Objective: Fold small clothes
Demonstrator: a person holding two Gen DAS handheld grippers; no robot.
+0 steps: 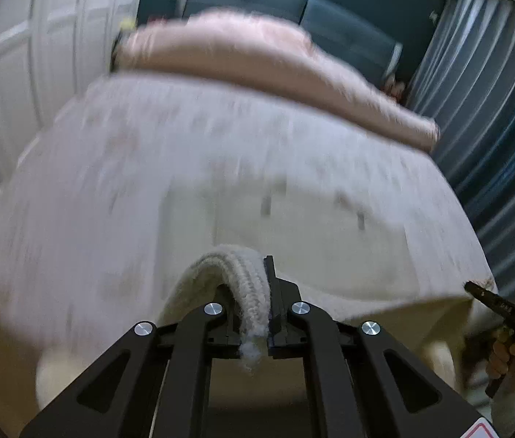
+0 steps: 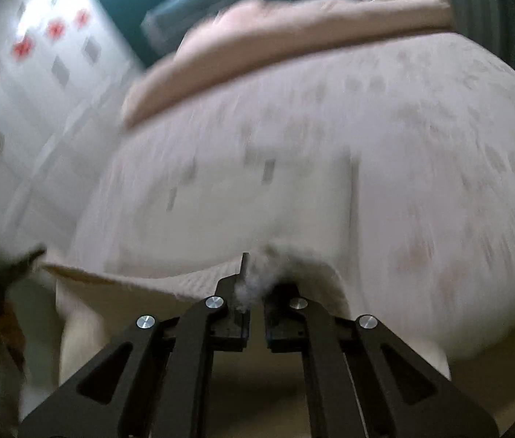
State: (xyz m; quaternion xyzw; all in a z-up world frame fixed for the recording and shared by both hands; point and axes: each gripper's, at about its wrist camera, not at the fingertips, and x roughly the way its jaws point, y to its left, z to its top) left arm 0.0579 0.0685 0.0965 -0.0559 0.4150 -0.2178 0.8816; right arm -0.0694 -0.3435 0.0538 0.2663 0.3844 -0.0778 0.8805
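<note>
A small cream fleece garment (image 1: 294, 241) with a ribbed hem (image 1: 243, 277) hangs stretched between both grippers above the bed. My left gripper (image 1: 257, 292) is shut on the ribbed edge. In the left wrist view the right gripper (image 1: 505, 310) shows at the far right, held by a hand. My right gripper (image 2: 255, 284) is shut on the garment's fluffy edge (image 2: 294, 255). In the right wrist view the left gripper (image 2: 6, 266) shows blurred at the left edge. Both views are motion-blurred.
The bed has a pale patterned sheet (image 1: 130, 168) and a folded pink blanket (image 1: 243, 54) at its far end. A teal sofa (image 1: 330, 18) and grey curtains (image 1: 494, 109) stand behind. A white wardrobe (image 1: 20, 54) is at the left.
</note>
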